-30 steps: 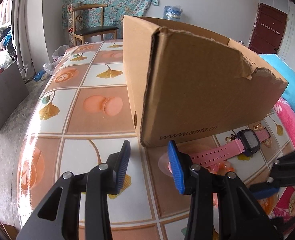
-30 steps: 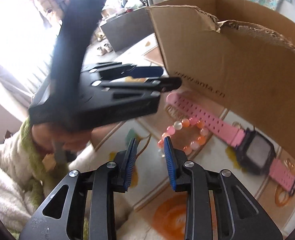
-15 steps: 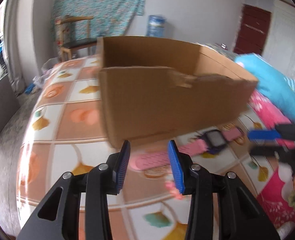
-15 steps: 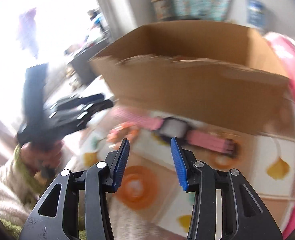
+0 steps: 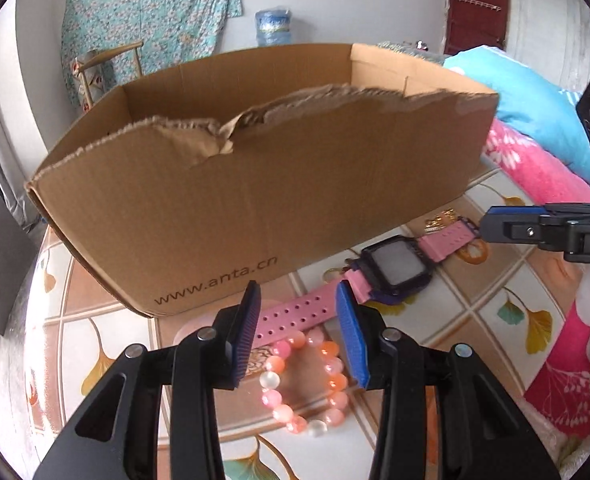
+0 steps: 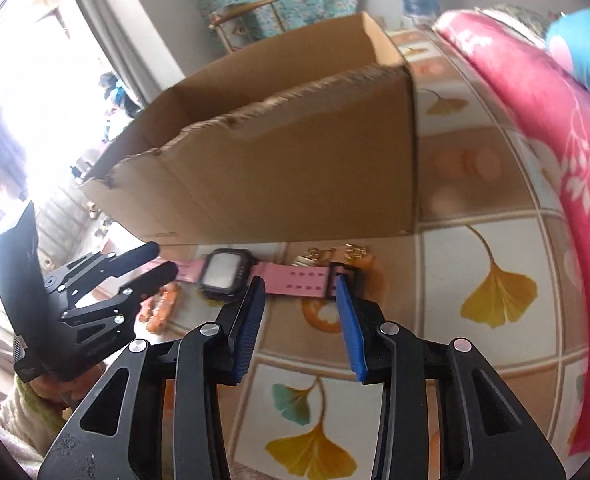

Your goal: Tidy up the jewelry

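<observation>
A pink-strapped watch (image 5: 395,266) with a dark square face lies on the table against the front of an open cardboard box (image 5: 263,184). A pink and orange bead bracelet (image 5: 307,384) lies just in front of its strap. A gold piece of jewelry (image 5: 441,219) lies by the watch's far end. My left gripper (image 5: 299,332) is open, low over the strap and bracelet. My right gripper (image 6: 301,316) is open, just short of the watch strap (image 6: 295,278); the gold piece (image 6: 335,254) lies beyond it. The bracelet (image 6: 161,308) shows beside the left gripper (image 6: 143,276) there.
The table (image 6: 491,280) has a tiled cloth with leaf prints. A pink and blue blanket (image 6: 551,92) lies along its right side. A chair (image 5: 107,68) and a water jug (image 5: 273,26) stand by the back wall.
Both grippers swung round to face the box front and moved closer to the watch. The right gripper opened wider. The jewelry has not moved.
</observation>
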